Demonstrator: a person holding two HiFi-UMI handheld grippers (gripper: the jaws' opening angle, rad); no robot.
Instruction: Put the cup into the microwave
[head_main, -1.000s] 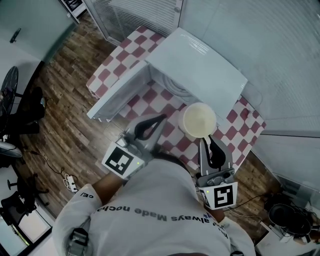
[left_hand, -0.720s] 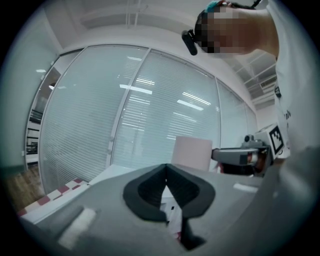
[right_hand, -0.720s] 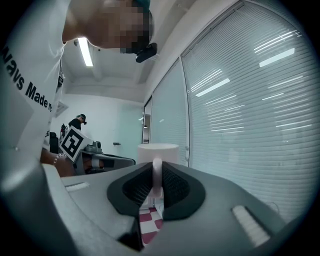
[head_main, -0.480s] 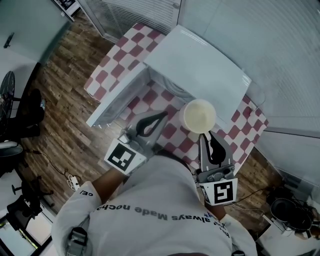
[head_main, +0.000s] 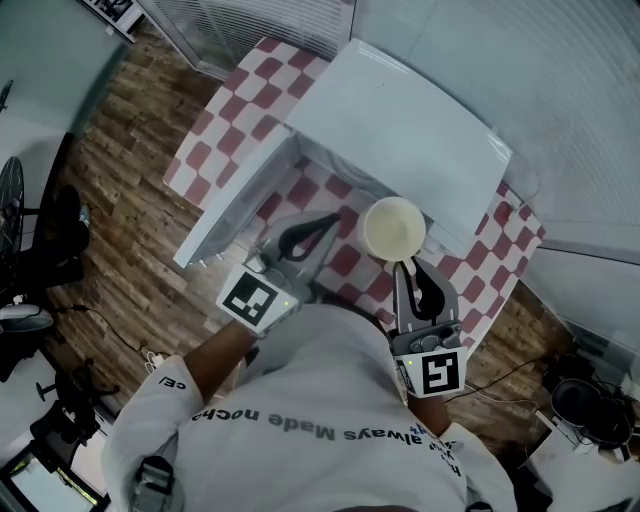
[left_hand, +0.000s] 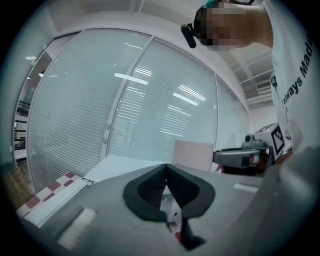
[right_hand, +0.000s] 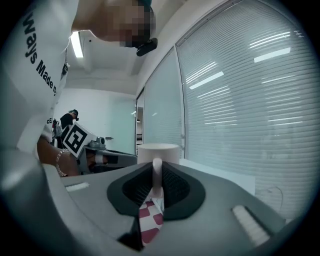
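Clamps one cup (head_main: 396, 228) by its handle in right gripper (head_main: 414, 266), just before one open microwave (head_main: 400, 140); left gripper (head_main: 330, 220) clenched, empty, before that microwave too.

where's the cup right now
Head view, right of centre: the cup is held by its handle in the right gripper, just in front of the open microwave.

I see a smooth matt cream cup (head_main: 393, 228), glossy white microwave (head_main: 400, 130) at its 12 o'clock, red-checked cloth cover (head_main: 215, 130), grainy wood-plank floor (head_main: 120, 180) at 9
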